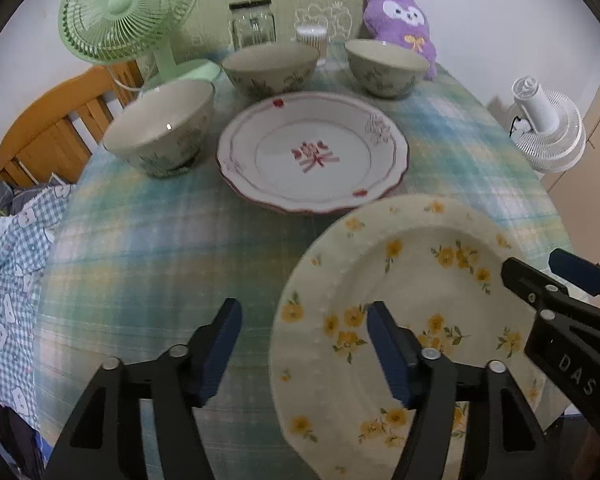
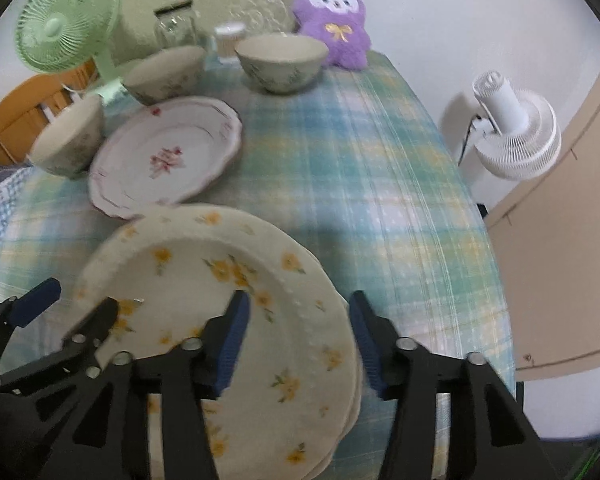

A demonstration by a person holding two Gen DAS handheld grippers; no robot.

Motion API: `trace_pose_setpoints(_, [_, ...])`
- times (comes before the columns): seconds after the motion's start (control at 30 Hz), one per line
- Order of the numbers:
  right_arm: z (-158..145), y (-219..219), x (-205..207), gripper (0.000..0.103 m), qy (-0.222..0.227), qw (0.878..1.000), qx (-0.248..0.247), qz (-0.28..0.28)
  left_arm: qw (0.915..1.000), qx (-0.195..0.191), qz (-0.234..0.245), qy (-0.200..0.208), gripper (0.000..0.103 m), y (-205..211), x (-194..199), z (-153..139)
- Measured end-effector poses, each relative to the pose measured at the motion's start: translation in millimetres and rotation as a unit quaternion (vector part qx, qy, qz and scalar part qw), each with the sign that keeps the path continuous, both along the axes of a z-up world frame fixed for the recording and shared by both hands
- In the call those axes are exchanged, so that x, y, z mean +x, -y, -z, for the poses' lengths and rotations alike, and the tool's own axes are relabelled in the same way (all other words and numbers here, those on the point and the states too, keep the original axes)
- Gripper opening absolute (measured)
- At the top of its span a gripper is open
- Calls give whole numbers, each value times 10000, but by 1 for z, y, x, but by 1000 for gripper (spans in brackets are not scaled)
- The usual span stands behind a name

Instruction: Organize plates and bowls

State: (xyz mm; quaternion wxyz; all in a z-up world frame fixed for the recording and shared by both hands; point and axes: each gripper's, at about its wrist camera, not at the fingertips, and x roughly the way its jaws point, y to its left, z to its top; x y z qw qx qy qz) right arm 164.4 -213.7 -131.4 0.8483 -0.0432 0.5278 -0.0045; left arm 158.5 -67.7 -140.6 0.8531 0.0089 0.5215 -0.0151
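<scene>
the yellow-flowered plate (image 1: 404,320) sits at the lower right of the left wrist view and the lower centre of the right wrist view, and a second rim peeking out beneath its lower right edge in the right wrist view suggests it lies on another plate, so the plates are probably being gathered into one stack. the left gripper (image 1: 304,344) stands apart, one pad over the plate's left rim and the other over the plaid tablecloth (image 1: 148,248), pressing nothing. the right gripper (image 2: 300,340) is likewise apart, straddling the plate's right rim without pinching it; whether the rim touches a pad cannot be told. both claws flank the plate from opposite sides, which reads as a two-handed set-down or pick-up. above it lies one red-patterned plate (image 1: 314,152), close to the yellow one. three green floral bowls (image 1: 160,128) (image 1: 270,66) (image 1: 386,66) stand separately in an arc behind it, not yet nested. also counted: one green fan (image 1: 128,12), one white fan (image 1: 548,128), one glass jar (image 1: 252,24), one purple plush (image 1: 400,20).
</scene>
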Motion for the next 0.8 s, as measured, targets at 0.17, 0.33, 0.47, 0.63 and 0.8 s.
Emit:
trace_pose_setpoints(0.17, [-28,-16,-2,73,283,9995,114,10,9995,-83,89,300,82,-14,-1,-27])
trace_pose_setpoints(0.33, [-57,-34,-1,73,521,9981,322,73,9974,-242,159,653,83,-30,-4,-57])
trace_pose_setpoints(0.47, [-70,-47,3,73,644,9974,318,54,9970,-204,67,742,83,-39,1,-69])
trace_pose_setpoints(0.63, [-80,-58,15,73,736,9968,297,-35,9967,-244,-60,769,83,-47,15,-76])
trace_pose_setpoints(0.8, [-71,-57,42,73,805,9958,395,-162,9958,-170,-257,861,81,-46,35,-70])
